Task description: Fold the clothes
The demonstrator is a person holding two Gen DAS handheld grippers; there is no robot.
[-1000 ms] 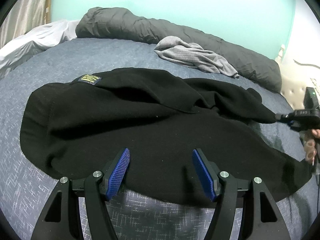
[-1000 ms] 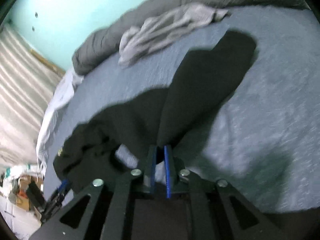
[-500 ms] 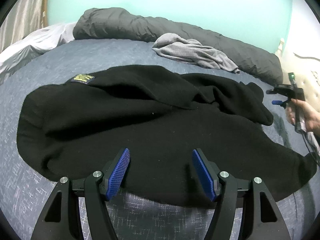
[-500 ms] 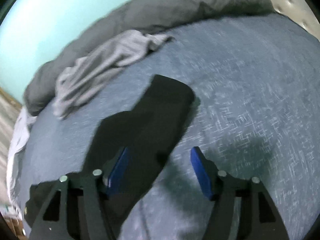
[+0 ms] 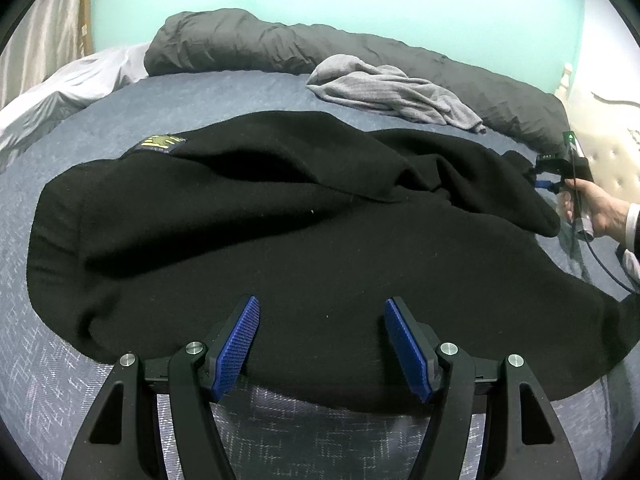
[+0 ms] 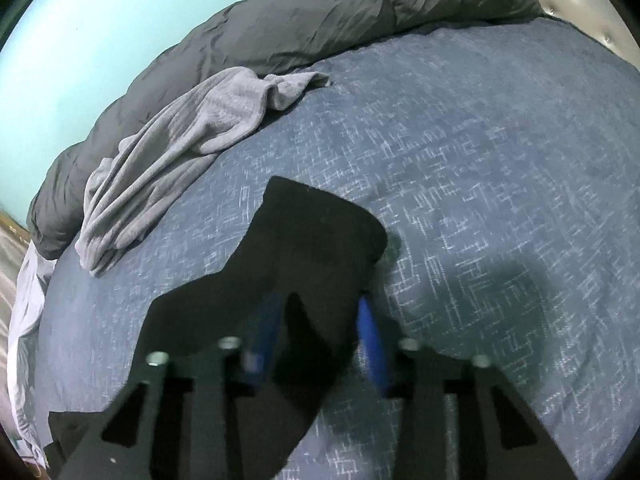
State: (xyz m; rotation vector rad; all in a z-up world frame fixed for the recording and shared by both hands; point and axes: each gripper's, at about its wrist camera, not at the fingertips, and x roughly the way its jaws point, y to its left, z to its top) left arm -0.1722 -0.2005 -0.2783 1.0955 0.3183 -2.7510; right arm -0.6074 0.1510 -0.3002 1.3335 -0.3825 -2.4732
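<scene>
Your black fleece sweater (image 5: 280, 248) lies spread but rumpled across the blue patterned bed cover (image 5: 60, 392), one sleeve (image 6: 320, 236) stretched out to your right. Your right gripper (image 6: 320, 332) is closing around that sleeve, the cloth between its blue pads, not yet clearly pinched. Your left gripper (image 5: 320, 344) hovers spread wide over the near hem, holding nothing. You look to be at the sleeve-folding step: next, secure the pinch and carry the sleeve back over the body. A crumpled grey garment (image 5: 392, 92) waits by the dark grey duvet (image 5: 260, 48).
</scene>
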